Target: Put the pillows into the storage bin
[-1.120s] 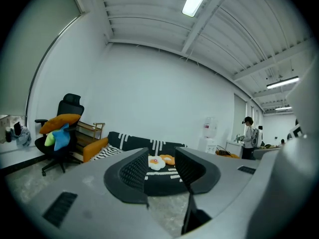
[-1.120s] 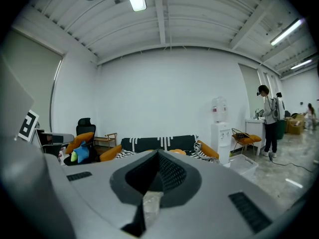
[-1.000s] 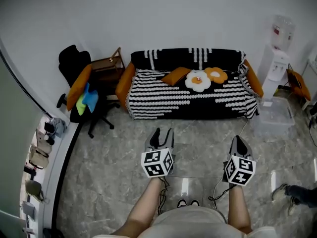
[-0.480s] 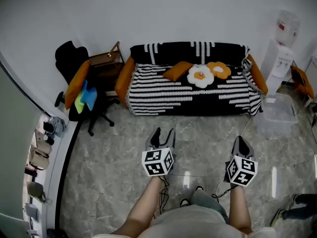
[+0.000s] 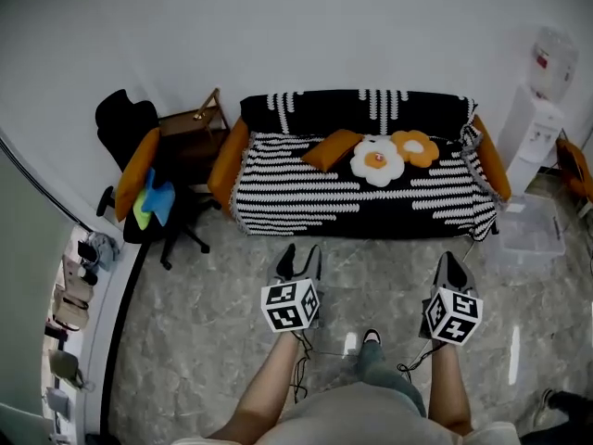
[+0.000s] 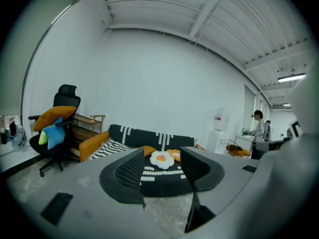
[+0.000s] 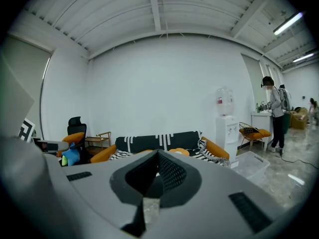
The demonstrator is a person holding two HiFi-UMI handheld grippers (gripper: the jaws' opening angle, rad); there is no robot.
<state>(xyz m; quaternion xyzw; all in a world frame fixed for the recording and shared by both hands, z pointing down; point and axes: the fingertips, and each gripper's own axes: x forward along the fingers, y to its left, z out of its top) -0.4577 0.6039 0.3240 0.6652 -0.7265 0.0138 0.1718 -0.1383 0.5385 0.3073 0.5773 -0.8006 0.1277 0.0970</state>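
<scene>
pillows (image 5: 375, 156) on sofa (image 5: 296, 182), well beyond left tongs (image 5: 300, 254) and right tongs (image 5: 449, 261)

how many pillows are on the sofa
3, all on the sofa: plain orange pillow left, white flower pillow middle, orange flower pillow right; none looks hidden.

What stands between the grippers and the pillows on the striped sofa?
Nothing visible: only bare grey marble floor separates the black-and-white striped sofa, holding the white flower-shaped pillow, from the right gripper and the left gripper, whose empty jaws have just been opening.
</scene>
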